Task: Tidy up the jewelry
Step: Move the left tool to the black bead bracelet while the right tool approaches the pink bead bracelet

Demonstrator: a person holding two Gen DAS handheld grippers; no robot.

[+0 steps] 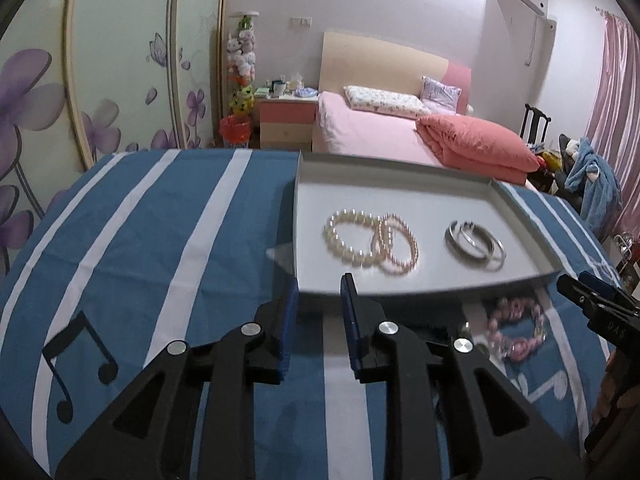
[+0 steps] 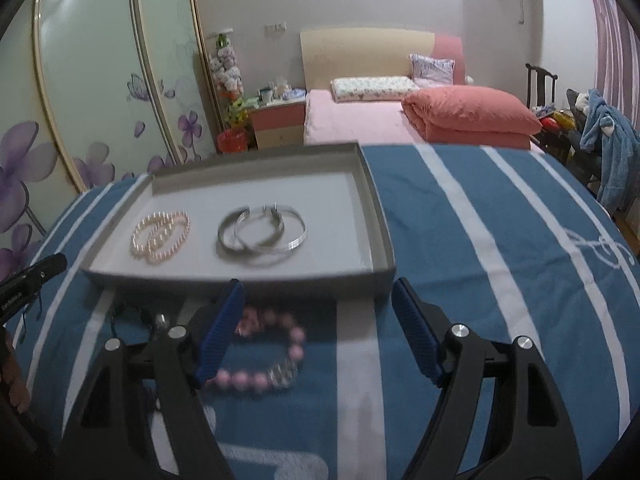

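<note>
Blue cloth with white stripes (image 1: 132, 220) and music notes over the whole table, grey shallow box lid (image 2: 384, 240) sitting on top as the tray. Inside it: two pearl bracelets (image 1: 370, 242) overlapping each other on the one side, two silver bangles (image 1: 476, 244) overlapping on the other, a bare gap between the pairs. Pink bead bracelet (image 2: 272, 356) not in the tray, lying flat on the cloth just in front of the tray's near wall, with some clear sparkly beads at its near edge.

Left gripper (image 1: 318, 300) parked at the tray's near-left corner, blue pads a small way apart, nothing pinched between them, only cloth and tray rim visible through the gap. Can't tell if the pad tips actually touch the rim, a bit blurry there. Right gripper (image 2: 318, 312) spread wide, hovering right over the pink bracelet; left pad overlapping the bracelet's left side in the picture, right pad well clear of it, so not grasping anything. Tip of each gripper poking into the other one's view at the edge.

Background: pink bed with a folded coral quilt (image 2: 468, 118), wardrobe doors with purple flowers (image 1: 36, 92), nightstand (image 1: 286, 120) full of clutter.
</note>
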